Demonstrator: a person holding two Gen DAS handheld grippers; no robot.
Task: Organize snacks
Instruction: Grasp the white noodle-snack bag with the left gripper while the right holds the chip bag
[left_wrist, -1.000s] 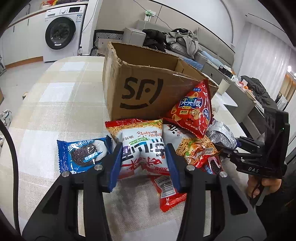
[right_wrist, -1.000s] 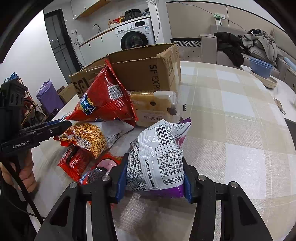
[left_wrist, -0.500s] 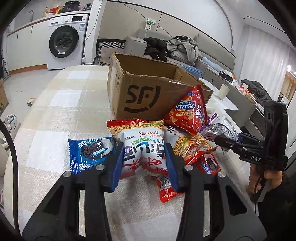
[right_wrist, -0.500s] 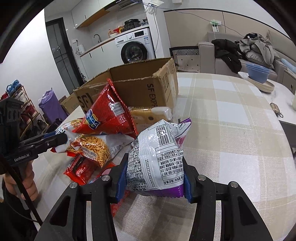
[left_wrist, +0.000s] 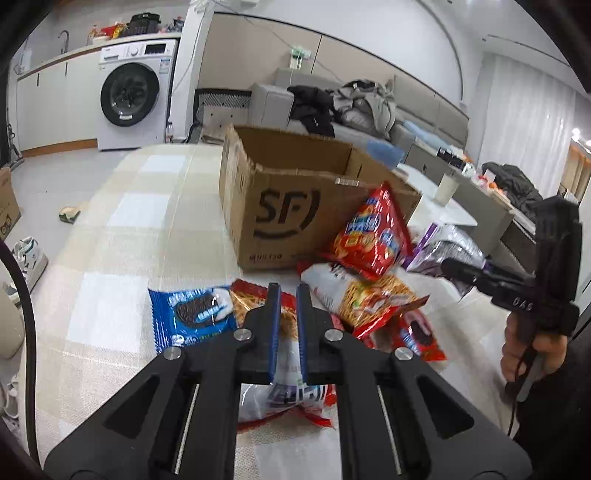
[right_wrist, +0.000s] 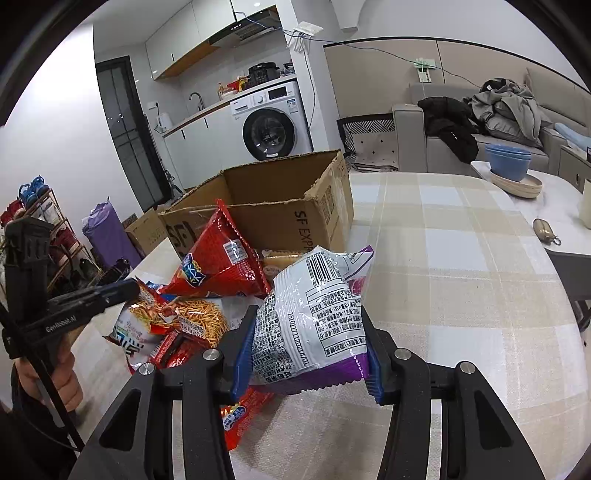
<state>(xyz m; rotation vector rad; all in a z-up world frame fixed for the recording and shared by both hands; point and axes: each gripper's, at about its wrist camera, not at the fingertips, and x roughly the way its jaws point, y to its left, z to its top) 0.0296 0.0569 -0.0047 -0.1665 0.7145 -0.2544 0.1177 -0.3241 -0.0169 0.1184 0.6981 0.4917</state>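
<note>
counter (left_wrist: 122, 229), spread with a beige and white checked cloth, carrying all the items below. cardboard box (left_wrist: 291, 206), open at the top and printed with a black logo, standing toward the far side of the counter; the snack packets lie heaped against its near face. left hand-held gripper (left_wrist: 284, 295), seen from its own camera with the blue-padded jaws drawn nearly together, closed on a pinch of the white and red noodle snack bag (left_wrist: 284, 395); the bag's upper part passes between the pads and its lower part hangs beneath the jaws, just above the cloth. right hand-held gripper (right_wrist: 303, 350), jaws partly apart and clamped on the silver and purple snack bag (right_wrist: 317, 314), barcode side up; the bag fills the gap between the two pads, stands out beyond the fingertips, and sits in front of the box. in the left view this same gripper (left_wrist: 454, 267) appears at the right, held by a hand (left_wrist: 532, 350). red chip bag (left_wrist: 369, 236), leaning tilted against the box front. second noodle bag (left_wrist: 369, 299), lying flat below the chip bag. blue cookie packet (left_wrist: 192, 317), flat on the cloth just left of the left hand-held gripper's fingers, apart from them.
</note>
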